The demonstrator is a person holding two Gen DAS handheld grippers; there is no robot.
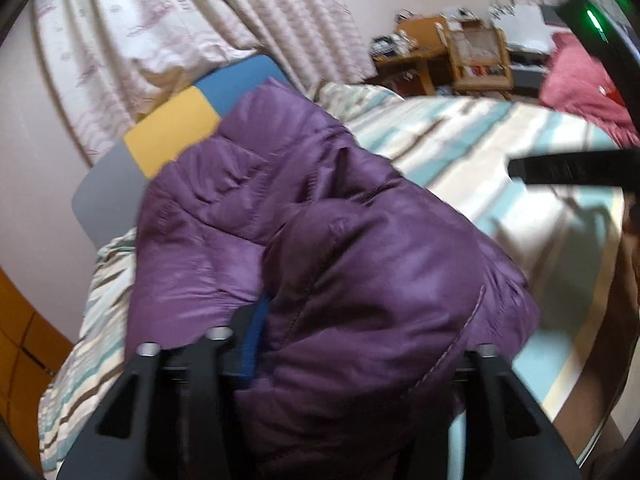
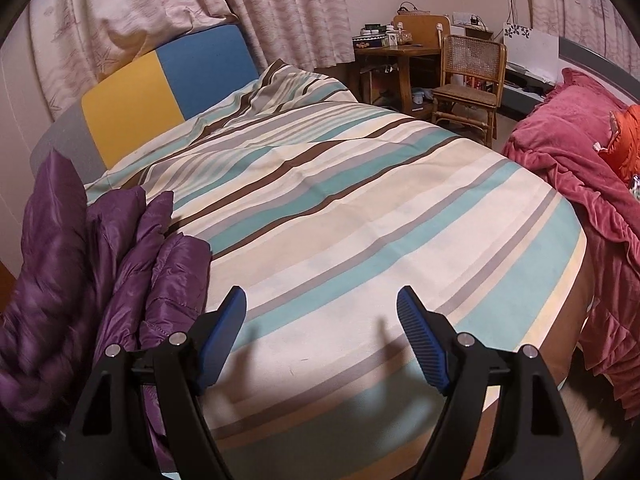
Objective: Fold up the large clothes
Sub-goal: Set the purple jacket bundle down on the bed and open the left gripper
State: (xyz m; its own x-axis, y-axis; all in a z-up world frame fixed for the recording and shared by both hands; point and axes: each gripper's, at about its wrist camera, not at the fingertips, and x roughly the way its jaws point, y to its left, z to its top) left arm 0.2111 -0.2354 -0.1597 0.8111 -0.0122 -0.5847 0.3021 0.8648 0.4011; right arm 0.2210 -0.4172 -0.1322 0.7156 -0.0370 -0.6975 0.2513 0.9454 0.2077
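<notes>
1. Task item: a large purple quilted puffer jacket point(image 1: 320, 240) is located at the left side of the bed, on the striped cream, teal and brown bedspread point(image 2: 360, 208). In the right wrist view the same jacket point(image 2: 92, 280) is seen bunched in loose folds at the left edge of the frame.

2. Progress: the jacket is crumpled and partly lifted; no flat, squared fold is visible. The folding is judged to be at an early stage, with spreading, sleeve folding and body folding all remaining.

3. Left gripper point(image 1: 360, 360): the padded fabric is draped over and between the fingers, and one blue pad point(image 1: 256, 340) shows beside it. A bulk of jacket is judged to be clamped, but the fingertips are covered, so the exact opening cannot be read.

4. Right gripper point(image 2: 322, 304): the jaws are spread wide apart, with both blue ribbed pads point(image 2: 420, 332) exposed. Nothing is held. The gripper hangs above bare bedspread, just beside the jacket edge, and casts shadows onto the cloth.

5. A pink velvet blanket point(image 2: 580, 184) lies at the right, well apart from the jacket.
</notes>
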